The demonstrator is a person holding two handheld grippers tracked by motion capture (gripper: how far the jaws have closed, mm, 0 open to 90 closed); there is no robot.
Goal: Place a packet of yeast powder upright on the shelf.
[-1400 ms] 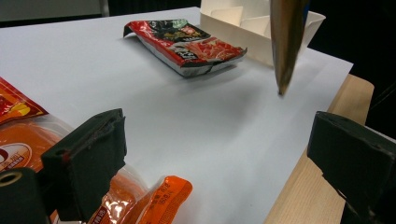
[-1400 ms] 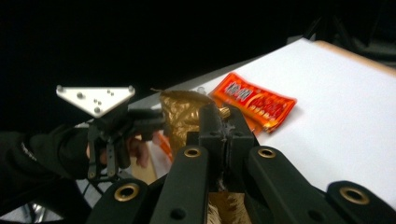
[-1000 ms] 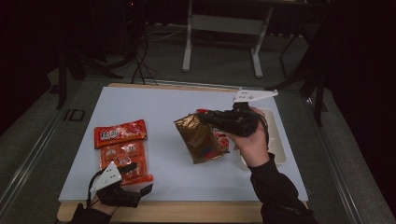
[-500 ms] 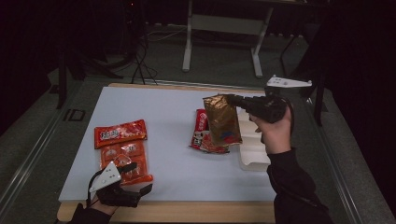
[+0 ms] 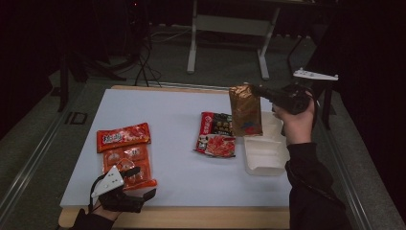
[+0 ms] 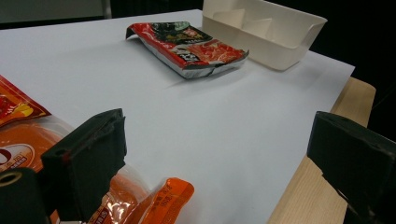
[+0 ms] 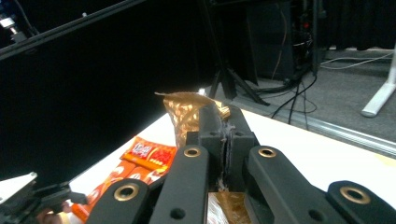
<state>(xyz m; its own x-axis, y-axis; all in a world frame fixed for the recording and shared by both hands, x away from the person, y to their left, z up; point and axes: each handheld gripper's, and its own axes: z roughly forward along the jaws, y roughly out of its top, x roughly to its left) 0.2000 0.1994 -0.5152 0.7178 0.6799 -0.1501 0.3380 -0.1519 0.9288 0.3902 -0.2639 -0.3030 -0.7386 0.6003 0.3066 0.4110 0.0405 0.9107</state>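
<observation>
We have the crinkly gold-brown foil snack bag point(image 5: 245, 111) pinched by its top edge in our right gripper point(image 5: 261, 91), jaws clamped tight on the foil, so it hangs clear of the white-covered tabletop point(image 5: 177, 143). It dangles over the far end of the cream plastic divided tray point(image 5: 264, 155) at about 3 o'clock on the tabletop; the tray's compartments look empty from the left gripper view, though we cannot see into all of them.

So the pick-up looks done; lowering the bag into the tray and letting go is left. Just beside the tray, at its 9 o'clock, lies a flat red-and-black snack packet point(image 5: 216, 134), seemingly waiting its turn. At 8 o'clock the orange-red multi-pack of sweets point(image 5: 125, 153) lies untouched. Our left gripper point(image 5: 141, 182) rests at the near edge beside that pack — jaws spread wide, holding nothing.
</observation>
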